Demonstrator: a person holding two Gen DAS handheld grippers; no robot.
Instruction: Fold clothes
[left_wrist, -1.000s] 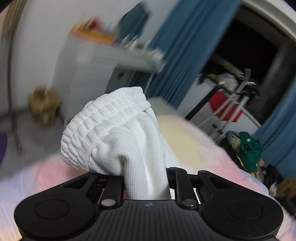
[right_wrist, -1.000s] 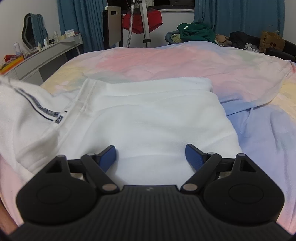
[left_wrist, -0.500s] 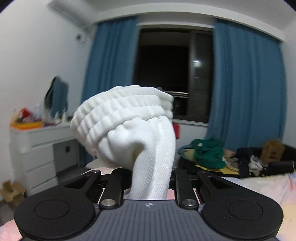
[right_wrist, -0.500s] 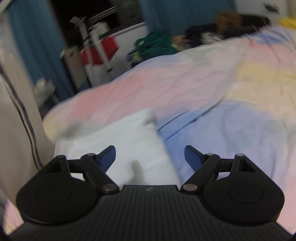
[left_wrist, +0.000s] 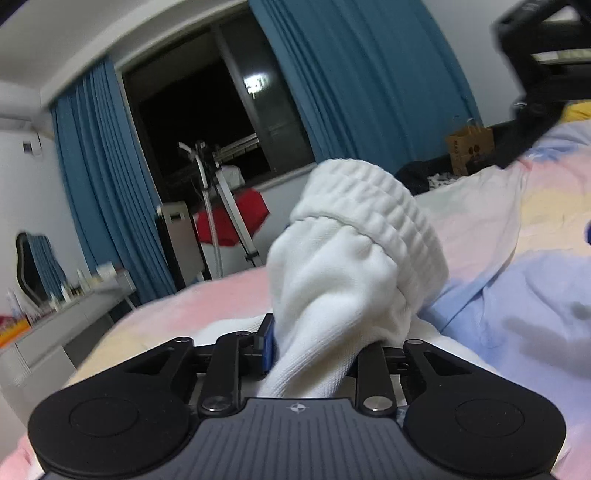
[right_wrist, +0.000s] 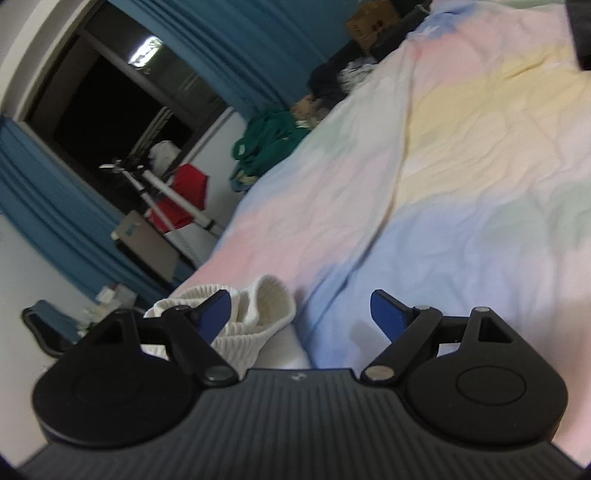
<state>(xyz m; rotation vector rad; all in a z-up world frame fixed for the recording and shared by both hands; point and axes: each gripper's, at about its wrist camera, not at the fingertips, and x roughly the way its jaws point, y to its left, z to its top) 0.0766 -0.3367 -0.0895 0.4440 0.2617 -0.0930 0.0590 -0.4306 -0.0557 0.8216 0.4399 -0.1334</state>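
Observation:
My left gripper (left_wrist: 314, 350) is shut on a white ribbed garment (left_wrist: 351, 266); its elastic cuff bunches up above the fingers, hiding most of them. In the right wrist view, my right gripper (right_wrist: 299, 314) is open, with nothing between its blue fingertips (right_wrist: 384, 306). The white garment's ribbed cuff (right_wrist: 255, 314) shows just behind the right gripper's left finger, low over the pastel bedspread (right_wrist: 461, 184). The same bedspread (left_wrist: 517, 258) lies beyond the held garment in the left wrist view.
A pile of green clothes (right_wrist: 269, 140) lies at the bed's far edge. A drying rack with a red cloth (left_wrist: 229, 218) stands by the dark window and blue curtains (left_wrist: 351, 85). A white dresser (left_wrist: 66, 321) sits at left. A dark object (left_wrist: 546, 55) intrudes top right.
The left gripper has swung down and tilted, still holding the white garment. The right gripper, still open, has rolled and moved off the flat white cloth toward the garment's cuff.

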